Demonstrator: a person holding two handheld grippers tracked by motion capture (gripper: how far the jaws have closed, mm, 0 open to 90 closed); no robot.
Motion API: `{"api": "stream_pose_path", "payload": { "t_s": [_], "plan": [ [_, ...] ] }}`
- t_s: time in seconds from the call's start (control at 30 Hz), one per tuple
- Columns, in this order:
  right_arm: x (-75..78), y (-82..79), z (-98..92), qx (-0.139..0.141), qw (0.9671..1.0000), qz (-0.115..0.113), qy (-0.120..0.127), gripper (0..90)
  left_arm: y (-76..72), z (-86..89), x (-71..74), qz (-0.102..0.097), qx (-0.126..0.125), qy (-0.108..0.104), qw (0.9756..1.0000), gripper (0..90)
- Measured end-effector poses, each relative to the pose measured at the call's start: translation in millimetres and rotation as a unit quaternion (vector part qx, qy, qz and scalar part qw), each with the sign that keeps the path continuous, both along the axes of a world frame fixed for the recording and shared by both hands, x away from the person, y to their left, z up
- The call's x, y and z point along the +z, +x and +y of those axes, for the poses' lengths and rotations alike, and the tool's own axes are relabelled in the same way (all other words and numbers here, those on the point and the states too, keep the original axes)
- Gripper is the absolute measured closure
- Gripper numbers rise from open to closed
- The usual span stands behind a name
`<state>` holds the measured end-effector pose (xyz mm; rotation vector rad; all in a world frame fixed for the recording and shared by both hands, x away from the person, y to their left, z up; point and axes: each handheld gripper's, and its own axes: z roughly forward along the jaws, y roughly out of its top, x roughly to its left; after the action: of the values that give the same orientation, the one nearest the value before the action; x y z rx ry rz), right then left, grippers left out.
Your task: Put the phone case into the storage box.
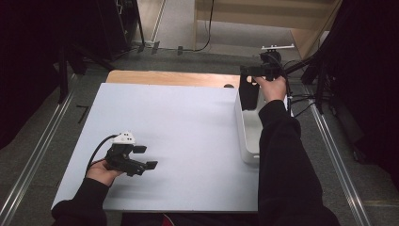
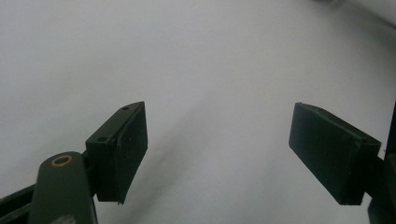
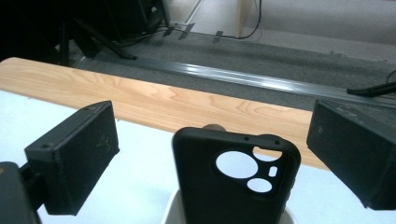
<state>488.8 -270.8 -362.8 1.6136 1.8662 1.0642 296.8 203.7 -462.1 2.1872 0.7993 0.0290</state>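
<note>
White bench (image 1: 179, 127) is bare at its left edge, where my left tongs (image 1: 146, 157) wait wide, holding nothing. Near the right edge, over the white bin (image 1: 247, 136), my right tongs (image 1: 254, 77) seem to carry the black phone case (image 3: 236, 179); next I must set it down on the bench.

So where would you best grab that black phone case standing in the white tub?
Probably by its upper end, coming down from above. The black plastic phone case stands upright in the white plastic tub, so its top with the camera cut-outs is free. Pinch across the two long edges, which the right claw flanks with open jaws.
</note>
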Motion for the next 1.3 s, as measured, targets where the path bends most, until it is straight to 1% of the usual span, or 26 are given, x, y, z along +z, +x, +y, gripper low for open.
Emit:
{"api": "stream_pose_path", "payload": {
  "t_s": [0.17, 0.2, 0.23, 0.4, 0.47, 0.5, 0.53, 0.6, 0.7, 0.73, 0.9, 1.0, 1.03, 1.07, 1.2, 1.3],
  "plan": [
    [7.8, -6.6, 1.8, 0.015, 0.9998, 0.010, 0.000, 1.2, 0.9, 0.5, 0.1, 0.001, 0.001, 0.001, 1.0000, 19.2],
    [9.4, -7.8, 2.0, 0.016, 0.9998, 0.013, 0.003, 2.7, 1.1, 0.3, -0.3, 0.000, 0.002, -0.001, 1.0000, 19.2],
    [11.1, -9.5, 1.9, 0.019, 0.9997, 0.013, 0.004, 4.0, 1.2, 0.4, -0.3, 0.000, 0.002, -0.001, 1.0000, 19.2],
    [19.2, -18.6, 4.3, 0.039, 0.9991, 0.014, 0.012, 4.3, 1.4, 0.9, 0.1, 0.000, 0.002, -0.001, 1.0000, 19.2],
    [20.8, -22.7, 5.3, 0.049, 0.9985, 0.015, 0.018, 7.4, 1.5, 1.1, 0.2, 0.002, 0.002, -0.002, 1.0000, 19.2],
    [21.2, -24.7, 5.9, 0.054, 0.9982, 0.016, 0.022, 10.6, 1.5, 1.0, 0.2, 0.003, 0.003, -0.003, 1.0000, 19.2],
    [21.5, -26.7, 6.7, 0.060, 0.9977, 0.019, 0.026, 12.6, 1.7, 1.2, 0.2, 0.002, 0.002, -0.003, 1.0000, 19.2],
    [21.7, -29.8, 8.3, 0.076, 0.9965, 0.024, 0.027, 12.6, 1.8, 1.2, 0.3, 0.002, 0.003, -0.004, 1.0000, 19.2],
    [23.1, -35.5, 10.7, 0.089, 0.9953, 0.030, 0.025, 15.6, 2.1, 1.4, 0.2, 0.003, 0.003, -0.004, 1.0000, 19.2],
    [23.6, -37.4, 11.1, 0.094, 0.9947, 0.030, 0.029, 17.3, 2.3, 1.8, 0.4, 0.003, 0.001, -0.002, 1.0000, 19.2],
    [26.2, -47.6, 16.1, 0.116, 0.9919, 0.036, 0.038, 20.2, 2.9, 2.2, 0.4, 0.003, 0.002, -0.005, 1.0000, 19.2],
    [27.5, -53.5, 19.9, 0.130, 0.9896, 0.040, 0.048, 21.3, 3.0, 1.8, 0.0, 0.003, 0.000, -0.004, 1.0000, 19.2],
    [27.9, -55.6, 21.0, 0.134, 0.9888, 0.040, 0.052, 21.5, 2.9, 1.9, 0.8, 0.005, 0.000, 0.002, 1.0000, 19.2],
    [28.3, -57.6, 22.0, 0.138, 0.9881, 0.040, 0.055, 21.7, 2.9, 1.8, 0.5, 0.004, -0.001, -0.001, 1.0000, 19.2],
    [27.4, -64.8, 25.5, 0.155, 0.9855, 0.042, 0.056, 22.3, 3.1, 1.9, 0.0, 0.004, 0.002, -0.007, 1.0000, 19.2],
    [26.1, -71.1, 27.6, 0.166, 0.9836, 0.043, 0.056, 22.3, 3.2, 2.1, 0.0, 0.004, 0.002, -0.007, 1.0000, 19.2]
  ]
}}
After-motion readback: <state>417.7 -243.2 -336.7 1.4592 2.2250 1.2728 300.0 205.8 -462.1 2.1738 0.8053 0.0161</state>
